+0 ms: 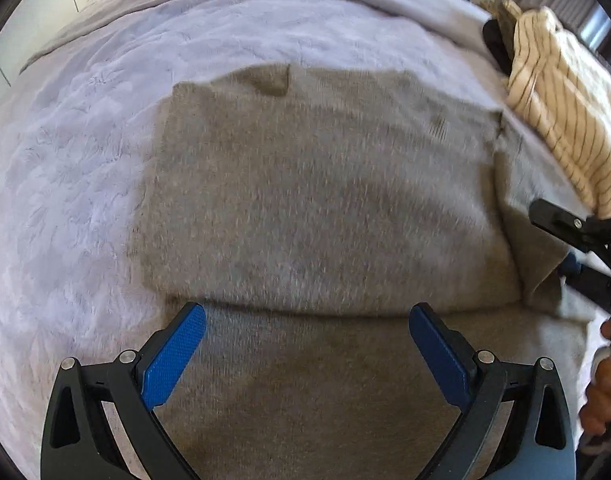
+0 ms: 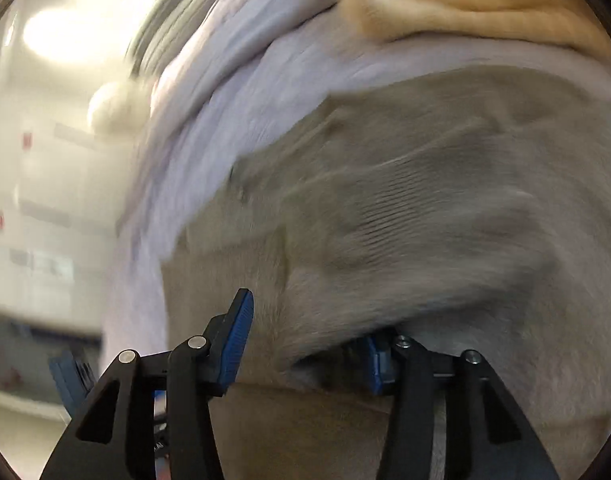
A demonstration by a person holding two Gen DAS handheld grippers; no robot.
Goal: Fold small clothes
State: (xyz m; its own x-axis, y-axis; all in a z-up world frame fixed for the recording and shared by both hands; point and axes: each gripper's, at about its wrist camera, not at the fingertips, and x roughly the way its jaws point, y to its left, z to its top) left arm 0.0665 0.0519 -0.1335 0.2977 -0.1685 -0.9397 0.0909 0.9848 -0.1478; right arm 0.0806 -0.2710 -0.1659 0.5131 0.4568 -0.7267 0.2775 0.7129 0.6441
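Note:
A grey-beige knit garment (image 1: 313, 200) lies on the bed, its far part folded over onto the near part. My left gripper (image 1: 307, 312) hovers just above the near layer, open, with nothing between its blue pads (image 1: 173, 356). At the right edge of the left wrist view my right gripper (image 1: 577, 236) shows as black links over the garment's side flap. In the blurred right wrist view the right gripper (image 2: 309, 320) stands with jaws apart. The garment (image 2: 405, 216) bunches between them and drapes over the right pad (image 2: 375, 364), while the left pad stands free of the cloth.
A fluffy lavender blanket (image 1: 85, 168) covers the bed. A cream striped garment (image 1: 553, 112) lies heaped at the far right, beside something dark (image 1: 495, 46). A person's hand (image 1: 601, 392) shows at the right edge. Pale walls and cupboards (image 2: 45, 200) lie past the bed's edge.

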